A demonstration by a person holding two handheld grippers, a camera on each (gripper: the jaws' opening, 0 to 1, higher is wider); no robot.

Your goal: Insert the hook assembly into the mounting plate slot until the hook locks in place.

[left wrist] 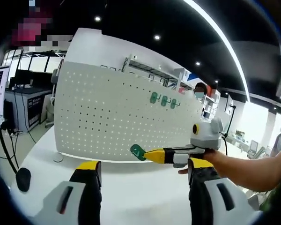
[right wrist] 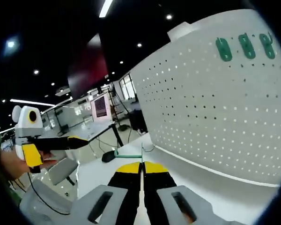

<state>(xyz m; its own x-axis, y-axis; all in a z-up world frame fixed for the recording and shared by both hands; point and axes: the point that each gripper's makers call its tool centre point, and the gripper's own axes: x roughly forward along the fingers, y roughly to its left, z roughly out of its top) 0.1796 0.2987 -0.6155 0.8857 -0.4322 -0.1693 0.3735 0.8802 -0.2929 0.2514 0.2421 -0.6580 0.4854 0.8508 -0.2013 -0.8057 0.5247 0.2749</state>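
Note:
A white perforated mounting plate (left wrist: 117,112) stands upright on the white table (left wrist: 131,197). Three green hooks (left wrist: 164,100) sit in its upper right holes, also seen as green hooks (right wrist: 246,46) on the mounting plate (right wrist: 215,108). My right gripper (left wrist: 147,153) reaches in from the right, shut on a green hook assembly (left wrist: 137,151) held just in front of the plate's lower edge. In the right gripper view, the right gripper (right wrist: 141,164) pinches the hook assembly (right wrist: 129,156) by its thin green stem. My left gripper (left wrist: 145,164) is open and holds nothing; the left gripper (right wrist: 79,139) hangs off to the left.
A black tripod with a dark rounded object (left wrist: 22,179) stands off the table's left end. Desks with monitors (left wrist: 23,89) lie behind at left, shelving (left wrist: 150,70) behind the plate. A small black object (right wrist: 108,156) lies on the table (right wrist: 201,187).

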